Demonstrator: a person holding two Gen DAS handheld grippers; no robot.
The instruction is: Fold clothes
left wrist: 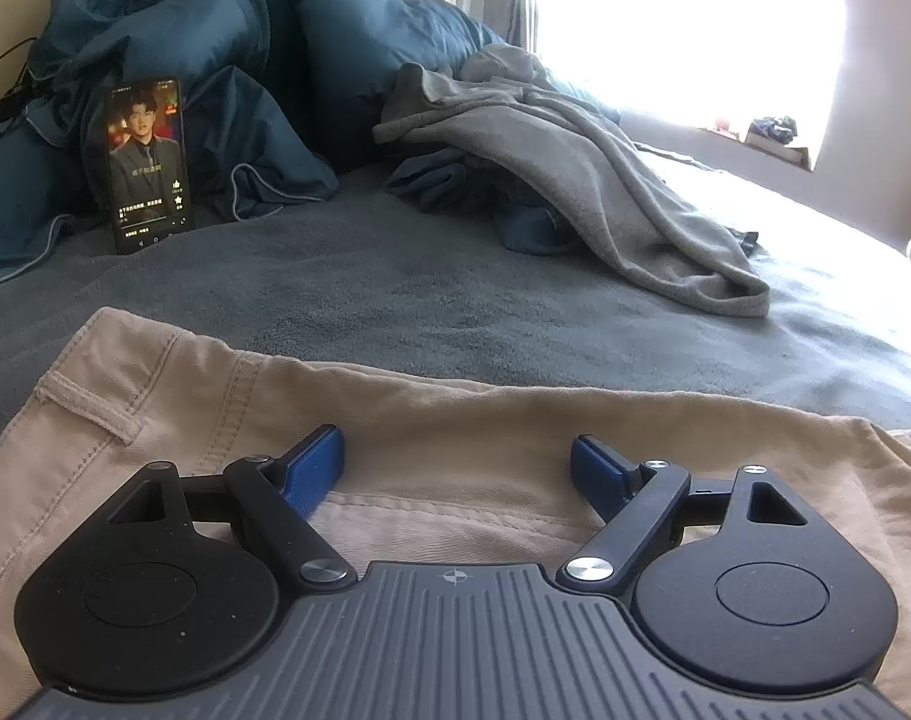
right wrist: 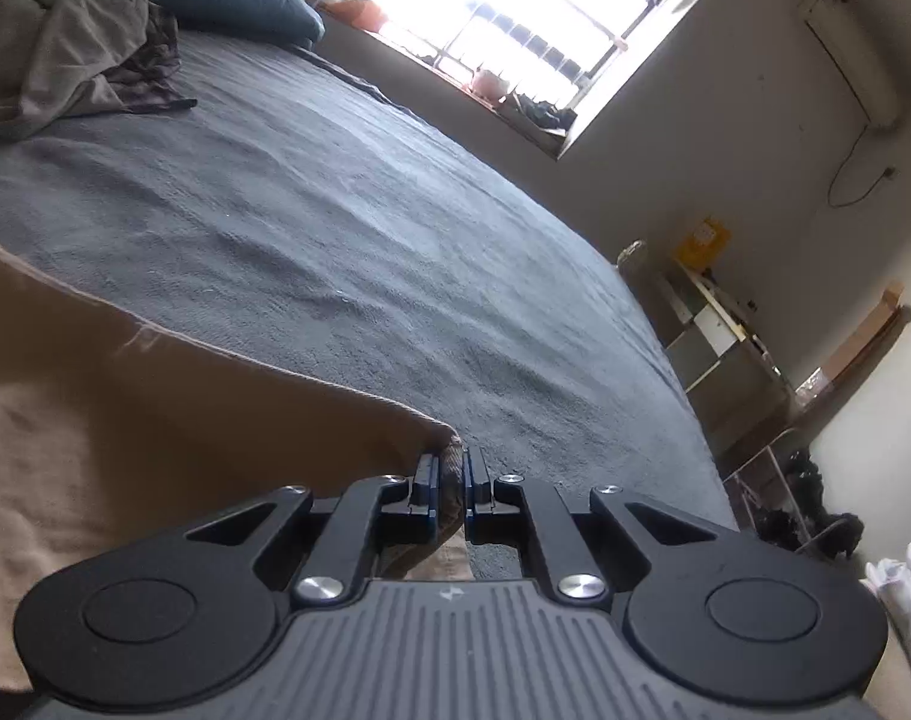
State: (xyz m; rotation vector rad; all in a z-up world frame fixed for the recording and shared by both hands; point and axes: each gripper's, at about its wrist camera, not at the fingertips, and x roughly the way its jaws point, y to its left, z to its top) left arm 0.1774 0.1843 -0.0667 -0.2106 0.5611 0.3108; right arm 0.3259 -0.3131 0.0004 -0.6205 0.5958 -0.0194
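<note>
On the grey bed (right wrist: 347,192), beige trousers (left wrist: 455,420) under the wide-apart left hand-held gripper (left wrist: 458,471), right hand-held gripper (right wrist: 452,480) clamped on their edge

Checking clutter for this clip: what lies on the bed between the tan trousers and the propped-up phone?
In the left wrist view, only bare grey bedcover separates the tan trousers from the phone.

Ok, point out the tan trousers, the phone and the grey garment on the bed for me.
tan trousers (left wrist: 455,420): left wrist view, on the flat cloth just past the open fingers.
phone (left wrist: 148,165): left wrist view, on the middle of its lit screen.
grey garment (left wrist: 575,180): left wrist view, on its broad draped middle.
</note>
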